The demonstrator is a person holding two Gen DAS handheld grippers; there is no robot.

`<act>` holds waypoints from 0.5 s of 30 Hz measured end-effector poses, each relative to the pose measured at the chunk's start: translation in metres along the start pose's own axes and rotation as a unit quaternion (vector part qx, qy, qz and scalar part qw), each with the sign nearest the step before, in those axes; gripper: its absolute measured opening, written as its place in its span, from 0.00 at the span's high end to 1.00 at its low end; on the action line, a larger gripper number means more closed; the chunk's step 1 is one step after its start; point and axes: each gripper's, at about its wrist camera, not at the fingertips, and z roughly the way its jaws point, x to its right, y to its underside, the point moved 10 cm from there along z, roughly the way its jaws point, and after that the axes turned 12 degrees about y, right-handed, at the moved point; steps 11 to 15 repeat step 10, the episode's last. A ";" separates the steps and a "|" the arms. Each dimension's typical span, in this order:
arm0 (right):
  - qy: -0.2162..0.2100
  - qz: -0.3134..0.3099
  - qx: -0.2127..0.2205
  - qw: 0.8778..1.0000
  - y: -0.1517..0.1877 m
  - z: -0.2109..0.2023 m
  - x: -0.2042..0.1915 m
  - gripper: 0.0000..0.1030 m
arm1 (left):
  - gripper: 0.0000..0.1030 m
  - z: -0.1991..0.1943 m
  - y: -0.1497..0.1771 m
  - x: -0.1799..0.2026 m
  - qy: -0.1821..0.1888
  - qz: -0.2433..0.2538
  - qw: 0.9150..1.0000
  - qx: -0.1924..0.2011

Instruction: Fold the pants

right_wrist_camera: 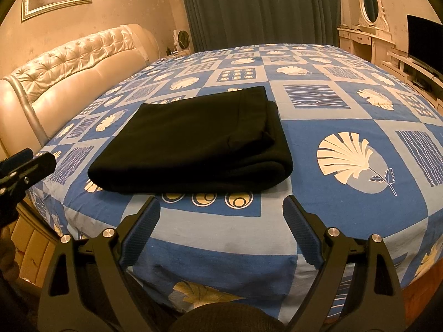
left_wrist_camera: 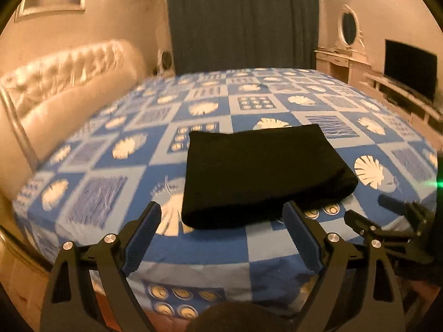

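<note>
The black pants [left_wrist_camera: 260, 174] lie folded into a neat flat rectangle on the blue patterned bedspread [left_wrist_camera: 210, 105]; they also show in the right wrist view [right_wrist_camera: 193, 141]. My left gripper [left_wrist_camera: 223, 215] is open and empty, held just short of the near edge of the pants. My right gripper [right_wrist_camera: 221, 210] is open and empty, a little nearer than the pants and to their right. The right gripper shows at the right edge of the left wrist view [left_wrist_camera: 387, 215]; the left one shows at the left edge of the right wrist view [right_wrist_camera: 25, 166].
A tufted cream headboard [right_wrist_camera: 69, 63] runs along the bed's left side. A dark curtain [right_wrist_camera: 257, 8] hangs behind the bed. A white dresser with an oval mirror [right_wrist_camera: 369, 2] and a TV [right_wrist_camera: 423, 41] stand at the right. The bedspread [right_wrist_camera: 346, 221] drops off at its near edge.
</note>
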 end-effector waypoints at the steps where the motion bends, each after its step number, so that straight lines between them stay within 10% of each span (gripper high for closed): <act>1: 0.000 0.001 0.001 1.000 0.000 0.000 0.000 0.12 | 0.15 0.000 0.001 0.001 0.006 -0.006 1.000 -0.001; 15: 0.000 0.001 0.003 1.000 0.002 -0.001 -0.006 0.12 | 0.15 0.009 0.006 -0.007 0.019 -0.054 0.998 -0.019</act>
